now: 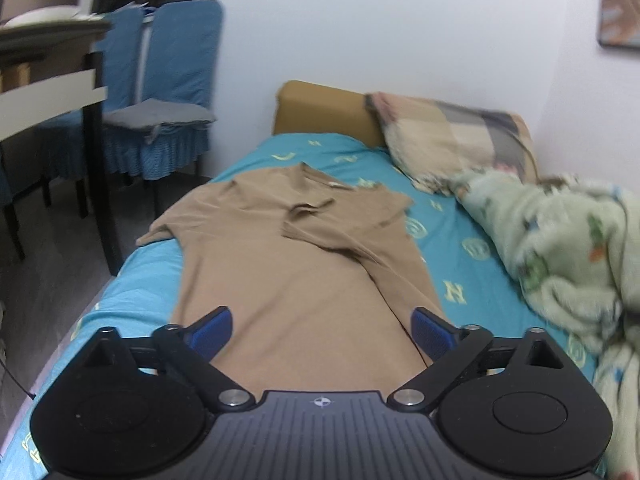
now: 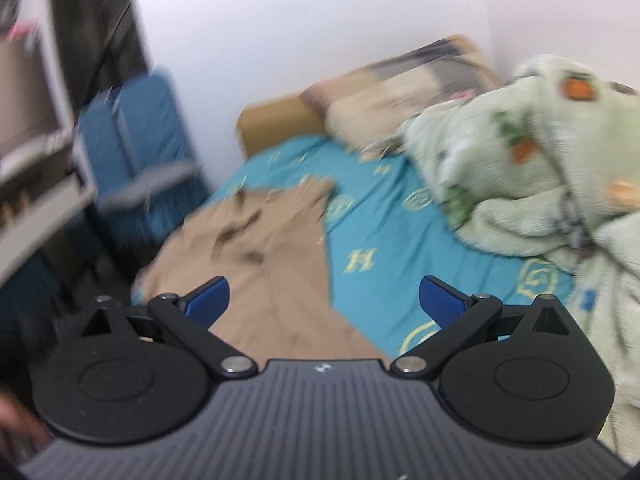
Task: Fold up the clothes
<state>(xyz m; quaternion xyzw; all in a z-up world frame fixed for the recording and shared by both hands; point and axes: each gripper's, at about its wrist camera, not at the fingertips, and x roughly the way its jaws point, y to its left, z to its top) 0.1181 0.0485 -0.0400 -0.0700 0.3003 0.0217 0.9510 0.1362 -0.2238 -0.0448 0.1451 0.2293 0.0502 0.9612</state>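
Tan shirt (image 1: 296, 264) beneath left hand-held gripper (image 1: 322, 330), spread; right hand-held gripper (image 2: 324, 300) spread.

one tan shirt (image 1: 304, 264), one pillow (image 1: 452, 144), one blanket (image 1: 560, 240), two blue chairs (image 1: 176, 80)

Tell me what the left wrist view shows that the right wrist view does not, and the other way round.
Only the left wrist view shows the picture on the wall, the table and the shirt's collar sharply. Only the right wrist view shows the shelf, blurred. Both show the tan shirt on the blue sheet, the green blanket, the pillow, and an open gripper: left, right.
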